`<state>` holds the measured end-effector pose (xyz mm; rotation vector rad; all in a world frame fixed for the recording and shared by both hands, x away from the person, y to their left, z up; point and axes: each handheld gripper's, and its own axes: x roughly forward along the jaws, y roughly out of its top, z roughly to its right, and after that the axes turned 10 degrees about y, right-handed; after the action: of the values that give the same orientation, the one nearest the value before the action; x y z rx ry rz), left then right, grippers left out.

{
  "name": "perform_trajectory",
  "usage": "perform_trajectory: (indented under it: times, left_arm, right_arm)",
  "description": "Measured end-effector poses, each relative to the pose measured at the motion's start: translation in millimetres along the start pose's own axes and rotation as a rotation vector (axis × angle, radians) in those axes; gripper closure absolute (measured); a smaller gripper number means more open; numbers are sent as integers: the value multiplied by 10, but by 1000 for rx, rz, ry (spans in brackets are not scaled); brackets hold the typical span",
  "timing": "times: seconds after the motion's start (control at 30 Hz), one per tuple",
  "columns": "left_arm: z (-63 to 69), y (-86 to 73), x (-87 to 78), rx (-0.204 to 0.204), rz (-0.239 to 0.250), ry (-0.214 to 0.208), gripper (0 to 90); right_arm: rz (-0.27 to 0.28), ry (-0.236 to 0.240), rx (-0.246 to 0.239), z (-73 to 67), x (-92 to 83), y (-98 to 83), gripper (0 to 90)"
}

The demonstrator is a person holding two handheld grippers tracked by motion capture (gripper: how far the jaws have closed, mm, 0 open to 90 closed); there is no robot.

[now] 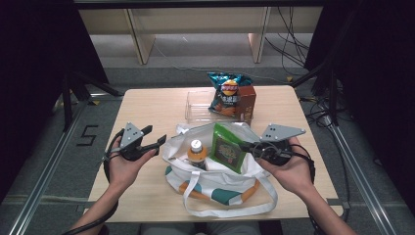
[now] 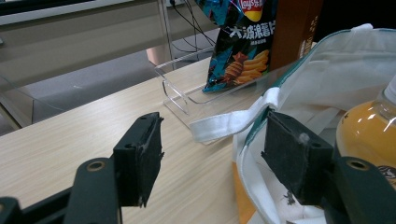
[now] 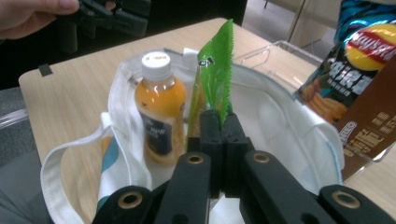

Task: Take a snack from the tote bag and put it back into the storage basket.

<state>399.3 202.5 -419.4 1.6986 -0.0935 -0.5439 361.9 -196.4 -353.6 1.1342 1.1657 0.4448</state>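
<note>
"Lay's" logo on blue crinkly chip bag [image 2: 243,42], far side; black number "5" on grey floor [image 1: 87,135], left.

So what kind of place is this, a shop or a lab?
Probably a lab or recording studio: black curtains flank a lone wooden table, loose cables cross the floor, and metal rails run alongside.

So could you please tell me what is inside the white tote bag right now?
In the white tote bag stands an orange drink bottle beside a green snack packet, which the right hand-held gripper pinches by its edge. The bag's bottom is hidden by its walls.
</note>
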Motion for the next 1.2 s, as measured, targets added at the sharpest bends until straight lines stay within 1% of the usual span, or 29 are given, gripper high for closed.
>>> perform_trajectory:
  times: [0.03,0.07,0.1,0.17,0.2,0.23,0.27,0.3,0.33,0.37,0.4,0.43,0.47,0.53,0.63,0.7,0.73,0.77,0.8,0.83,0.9,0.93,1.0,1.03,1.07,1.1,1.13,1.17,1.2]
  left_arm:
    - [3,2,2,-1,1,0,361]
    - [5,6,3,-1,2,-1,361]
    - [6,9,3,0,3,-2,361]
    - [8,11,4,1,3,-3,361]
    - [9,11,4,0,3,-4,361]
    - [8,10,4,0,3,-4,361]
    - [5,7,11,-5,9,-10,361]
    - [3,10,4,-4,6,-4,361]
    - [1,12,-2,-1,2,-2,361]
    - [1,12,-1,-4,3,-2,361]
    - [1,12,-1,-4,3,-2,362]
    - [2,11,-1,-4,4,-2,362]
    - [2,11,-1,-4,4,-2,362]
    - [3,10,1,-4,3,-2,362]
    - [3,16,-5,-5,7,-1,362]
    - [5,19,-7,-7,7,2,362]
    - [10,23,-7,-10,12,2,362]
    - [22,31,-6,-6,15,-1,362]
    - [22,31,-6,-6,15,-1,362]
    - [34,33,-10,-6,13,1,362]
    - [38,29,-4,-8,17,-3,362]
    - [44,26,-6,-8,15,-3,363]
    - [45,25,-10,-7,14,-2,363]
    - [45,24,-13,-8,16,-1,363]
    - [42,23,-10,-9,16,0,363]
    - [42,22,-7,-12,16,-1,364]
    - [42,21,-6,-11,17,-1,364]
    - [43,19,-5,-11,16,-1,364]
    - [43,19,-5,-11,16,-1,364]
  right_arm:
    - [-6,-3,19,-13,-18,12,900]
    - [3,-2,5,-3,-11,21,900]
    - [3,-13,23,-14,-14,28,900]
    - [-3,0,-8,2,-22,51,900]
    - [-6,-8,-1,-2,-32,59,900]
    - [8,-12,0,-6,-22,62,900]
    - [6,-1,-1,3,-29,72,900]
    - [14,-10,15,-8,-27,74,900]
    - [19,-10,7,3,-27,81,900]
    - [5,5,1,14,-40,91,900]
    - [5,5,1,14,-40,91,900]
    - [19,-4,-3,20,-46,106,900]
    - [19,-4,-3,20,-46,106,900]
    - [36,-8,-9,35,-64,132,900]
    - [35,-10,2,35,-95,161,900]
    - [33,-2,-7,42,-103,170,900]
    - [44,5,-1,38,-114,186,900]
    - [50,8,-4,39,-114,191,900]
    - [50,8,-4,39,-114,191,900]
    - [67,-3,-7,34,-117,205,900]
    - [60,-1,-15,42,-128,213,900]
    - [75,-6,-13,49,-121,220,900]
    - [73,-8,-12,57,-135,227,900]
    - [75,4,3,64,-156,238,900]
    - [77,4,8,65,-159,241,900]
    - [90,-6,12,66,-160,244,900]
    - [74,-1,21,56,-179,254,900]
    - [97,-10,6,64,-174,261,900]
    - [97,-10,6,64,-174,261,900]
